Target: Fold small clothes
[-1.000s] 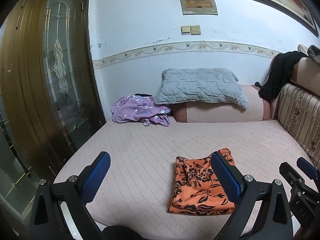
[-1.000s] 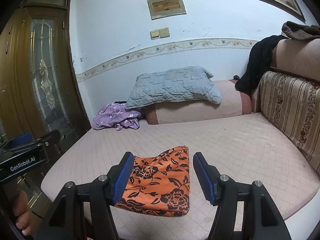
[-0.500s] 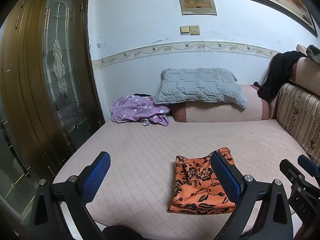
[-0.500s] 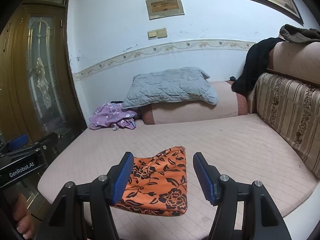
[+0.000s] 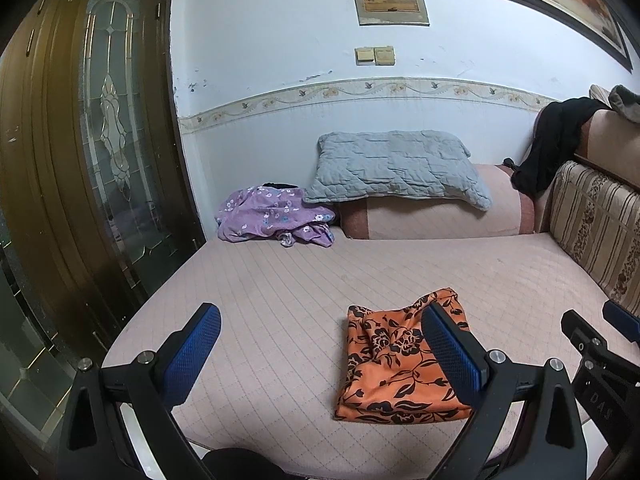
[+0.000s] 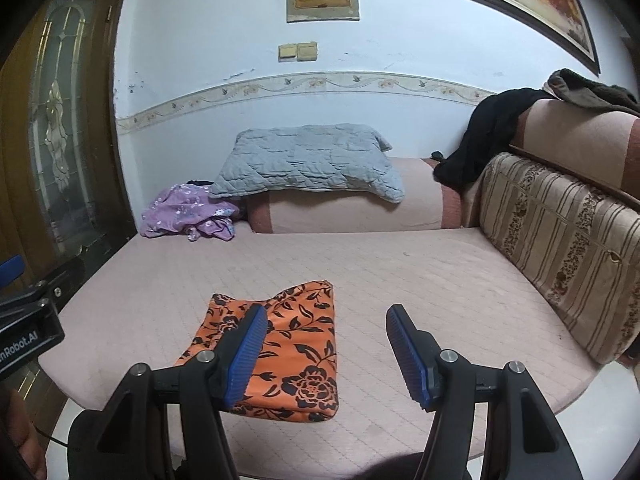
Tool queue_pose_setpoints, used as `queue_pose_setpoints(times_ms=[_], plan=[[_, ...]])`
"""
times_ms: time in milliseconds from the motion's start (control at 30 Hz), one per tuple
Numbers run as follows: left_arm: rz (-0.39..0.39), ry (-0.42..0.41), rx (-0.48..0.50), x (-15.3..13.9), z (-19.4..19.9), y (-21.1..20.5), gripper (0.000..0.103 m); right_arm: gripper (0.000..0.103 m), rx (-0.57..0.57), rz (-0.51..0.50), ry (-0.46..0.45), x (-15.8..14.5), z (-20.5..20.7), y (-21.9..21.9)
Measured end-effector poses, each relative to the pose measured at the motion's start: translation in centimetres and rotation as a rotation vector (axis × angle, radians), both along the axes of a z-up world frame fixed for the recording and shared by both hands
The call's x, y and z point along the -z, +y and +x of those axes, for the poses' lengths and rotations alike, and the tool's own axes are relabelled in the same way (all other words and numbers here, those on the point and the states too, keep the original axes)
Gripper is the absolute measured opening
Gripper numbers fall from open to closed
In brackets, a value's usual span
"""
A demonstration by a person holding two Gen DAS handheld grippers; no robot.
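Pink quilted bed [image 5: 280, 292], folded orange cloth [image 5: 396, 364]; left gripper [image 5: 320, 344], right gripper [image 6: 326, 344] both apart, empty.

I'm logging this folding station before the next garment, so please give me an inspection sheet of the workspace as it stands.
Surface: pink quilted mattress, mostly bare.
Job's things: orange floral cloth lies folded near the front edge; crumpled purple garment at the far left corner.
Clutter: grey pillow on a bolster; black garment draped over the backrest.
Grippers: left tool open, empty; right tool open, empty, above the mattress.
Cables: nothing seen.
Surroundings: wooden glass-panelled door, wall switches, framed pictures.
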State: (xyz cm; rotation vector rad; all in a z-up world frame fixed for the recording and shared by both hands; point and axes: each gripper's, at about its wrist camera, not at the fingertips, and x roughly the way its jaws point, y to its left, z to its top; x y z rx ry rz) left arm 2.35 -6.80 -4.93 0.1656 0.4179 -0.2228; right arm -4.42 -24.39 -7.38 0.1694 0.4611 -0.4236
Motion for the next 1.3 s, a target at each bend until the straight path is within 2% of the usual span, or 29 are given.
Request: queue_pose_setpoints(times_ms=[733, 1300], plan=[[0.026, 0.0, 0.033, 0.5, -0.4, -1.4, 0.1, 0.066, 0.005, 0.018, -0.001, 0.1, -0.1, -0.7], [0.034, -0.016, 0.024, 0.5, -0.5, -1.3, 0.1, 0.066, -0.001, 0.026, 0.001, 0.3, 0.1, -0.6]])
